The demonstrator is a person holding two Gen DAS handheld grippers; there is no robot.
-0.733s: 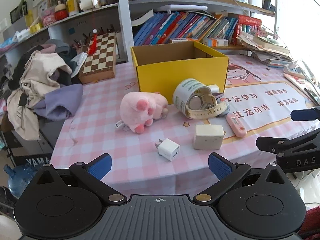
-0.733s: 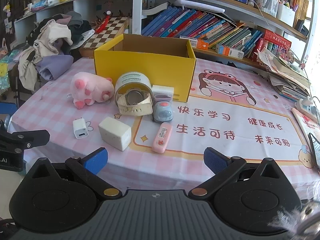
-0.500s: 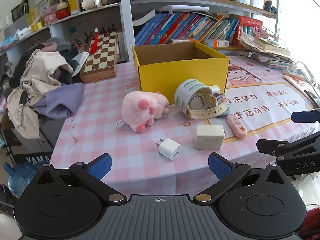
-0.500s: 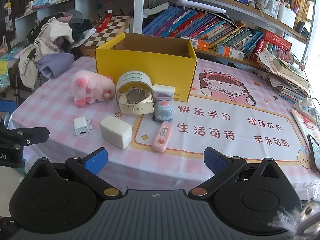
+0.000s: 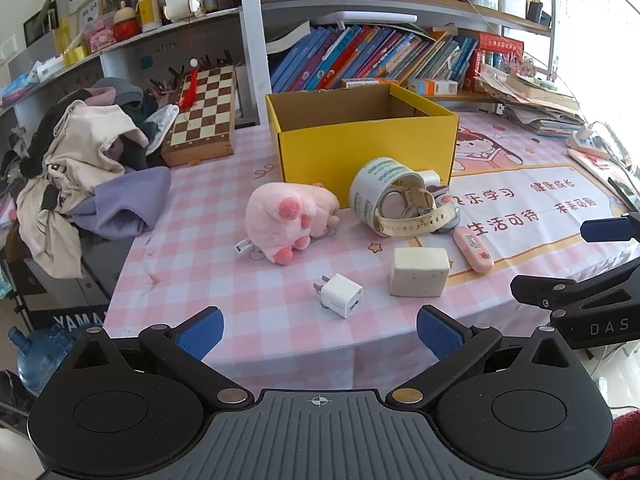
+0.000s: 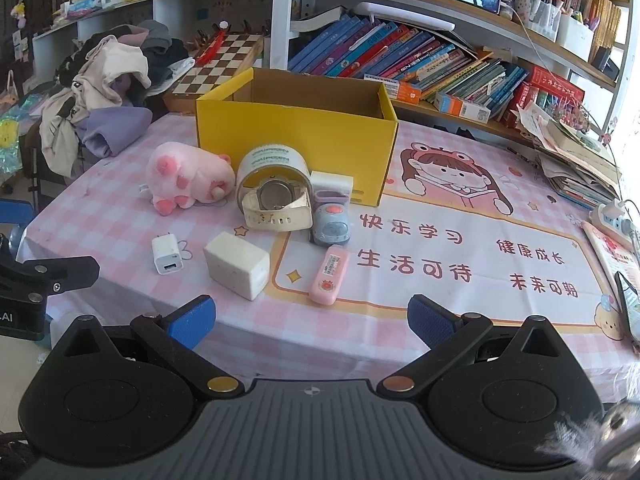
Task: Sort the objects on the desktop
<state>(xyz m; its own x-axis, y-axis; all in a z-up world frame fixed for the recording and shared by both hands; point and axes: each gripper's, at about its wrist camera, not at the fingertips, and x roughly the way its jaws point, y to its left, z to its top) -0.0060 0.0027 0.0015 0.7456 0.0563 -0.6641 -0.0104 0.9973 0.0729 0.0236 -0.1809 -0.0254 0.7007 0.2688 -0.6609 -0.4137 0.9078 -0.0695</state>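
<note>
Pink checked tablecloth: yellow box at 12 o'clock, white charger nearest. Left gripper & right gripper both wide open, empty.

On the counter: open box at back, plush toy before its left corner, tipped can right of that, toy car further right. Nearer the edge, left to right: charger plug, block, flat stick.

Yellow box, pink plush, pink-checked tablecloth.
</note>
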